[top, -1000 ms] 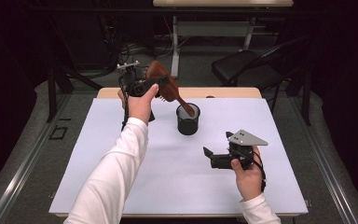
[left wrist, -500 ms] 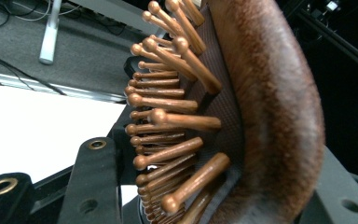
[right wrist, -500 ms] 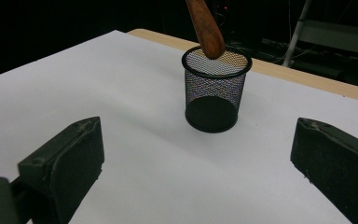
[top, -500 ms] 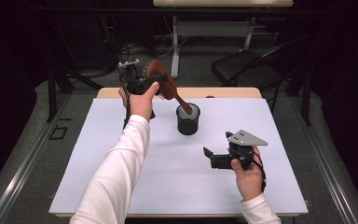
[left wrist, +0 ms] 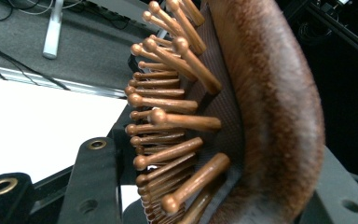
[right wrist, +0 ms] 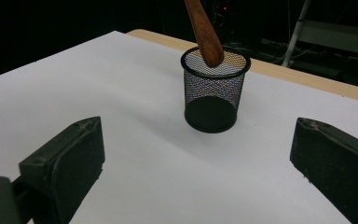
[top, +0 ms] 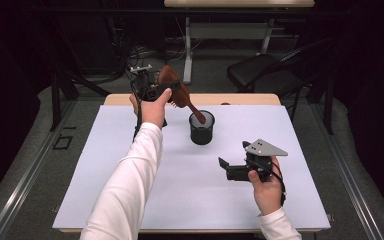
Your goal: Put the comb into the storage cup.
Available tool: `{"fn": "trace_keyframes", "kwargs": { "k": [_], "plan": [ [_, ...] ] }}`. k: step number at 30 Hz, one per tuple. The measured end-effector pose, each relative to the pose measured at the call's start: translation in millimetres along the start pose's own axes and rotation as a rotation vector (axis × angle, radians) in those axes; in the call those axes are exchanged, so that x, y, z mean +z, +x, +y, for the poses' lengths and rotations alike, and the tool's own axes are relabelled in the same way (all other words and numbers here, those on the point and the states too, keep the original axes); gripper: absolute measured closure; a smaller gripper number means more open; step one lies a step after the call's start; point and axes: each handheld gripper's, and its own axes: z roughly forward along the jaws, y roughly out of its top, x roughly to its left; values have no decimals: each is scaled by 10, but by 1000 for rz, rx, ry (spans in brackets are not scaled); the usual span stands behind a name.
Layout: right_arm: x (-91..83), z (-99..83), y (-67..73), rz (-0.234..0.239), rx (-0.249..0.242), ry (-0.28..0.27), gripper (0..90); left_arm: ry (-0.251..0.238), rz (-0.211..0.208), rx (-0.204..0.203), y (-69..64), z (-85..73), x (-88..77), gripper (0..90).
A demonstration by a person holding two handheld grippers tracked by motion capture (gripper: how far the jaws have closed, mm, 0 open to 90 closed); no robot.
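A: Where's the hairbrush (top: pixel 172 89) right now?

B: Up in the air at the far side of the desk (top: pixel 105 165), clamped by its head in the left tongs (top: pixel 166 92). The handle slants down so its tip sits at the mouth of the black mesh cup (top: pixel 202 128); the right gripper view has the tip (right wrist: pixel 208 46) just inside the rim, I think, though whether it touches the mesh I can't tell.

A: And the grip?

B: The left tongs are closed on the wide brush head, one jaw on the bristle side, the other on the rounded wooden back (left wrist: pixel 270 112). The right tongs (top: pixel 230 167) rest low on the desk, well apart from the cup, jaws spread wide and holding nothing.

A: How will it handle?

B: Stiff and light, I'd judge: solid wood, no flex in the handle. The polished back looks slippery, and the wooden pins (left wrist: pixel 168 116) could bend or snap under a hard squeeze. The cup looks light too, so a sideways nudge from the handle might tip it.
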Motion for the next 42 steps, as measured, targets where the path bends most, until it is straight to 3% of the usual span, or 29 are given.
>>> {"fn": "trace_keyframes", "kwargs": {
  "k": [13, 31, 42],
  "plan": [
    [-14, 0, -13, 0, 4, -5, 30, 29, 18, 19, -23, -79, 141, 490],
    [-22, -1, -22, -4, 8, -7, 30, 41, 34, 2, 25, -198, 279, 490],
    [-24, -3, -24, -4, 13, -5, 30, 56, 41, 15, 28, -255, 358, 490]
  ]
}}
